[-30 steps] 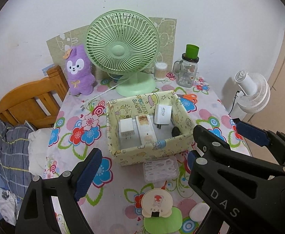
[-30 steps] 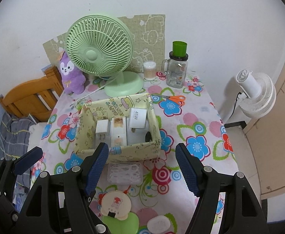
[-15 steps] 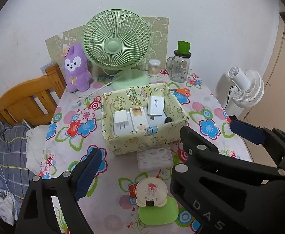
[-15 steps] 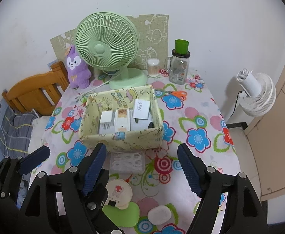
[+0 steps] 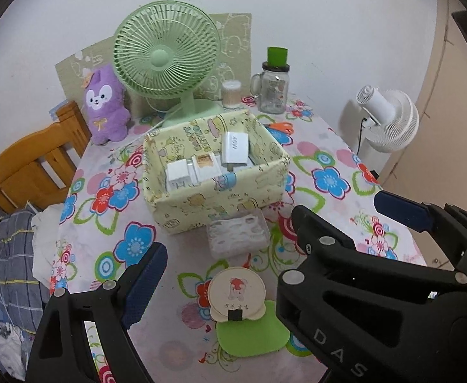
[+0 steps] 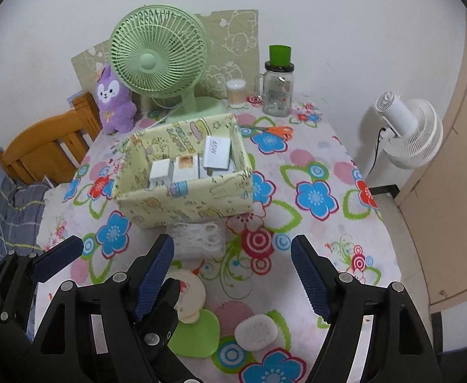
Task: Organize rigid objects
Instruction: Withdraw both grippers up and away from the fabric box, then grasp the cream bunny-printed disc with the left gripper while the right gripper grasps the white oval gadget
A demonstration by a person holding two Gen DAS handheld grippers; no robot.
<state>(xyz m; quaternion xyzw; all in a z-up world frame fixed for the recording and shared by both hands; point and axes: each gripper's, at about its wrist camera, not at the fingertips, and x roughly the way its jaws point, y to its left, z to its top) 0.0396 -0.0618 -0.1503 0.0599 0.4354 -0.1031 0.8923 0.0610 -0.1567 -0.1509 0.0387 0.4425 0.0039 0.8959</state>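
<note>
**Both grippers open over the table, nothing held**

The yellow patterned box [image 5: 220,198] stood near the middle of the table [image 5: 329,159], on the flowered cloth. Three white chargers were inside it: a small one [image 5: 177,175] at the left, one with a brown label [image 5: 205,167] beside it, and a larger one marked 45W [image 5: 235,150] propped toward the right wall. A clear plastic case [image 5: 238,236] lay just in front of the box, touching or nearly touching its front wall; which of the two could not be told. Nearer the cameras lay a round cream-coloured item with a cartoon print [image 5: 237,293], overlapping a green pad [image 5: 254,328]. A white rounded case [image 6: 256,332] sat to the right of the pad, apart from it.

The left gripper [image 5: 224,249] hovered over the near part of the table with its jaws wide apart and nothing between the pads. The right gripper [image 6: 232,274] was likewise held above the cloth; its jaws had just been opening, and stood spread with nothing gripped.

Behind the box: a green desk fan [image 5: 166,54], a purple plush toy [image 5: 104,105] to its left, a cotton-swab tub [image 5: 231,94], a glass jar with a green top [image 5: 273,86], and orange-handled scissors [image 5: 281,126]. A wooden chair [image 5: 32,162] stood left of the table, a white fan [image 5: 389,118] on the floor to the right.
</note>
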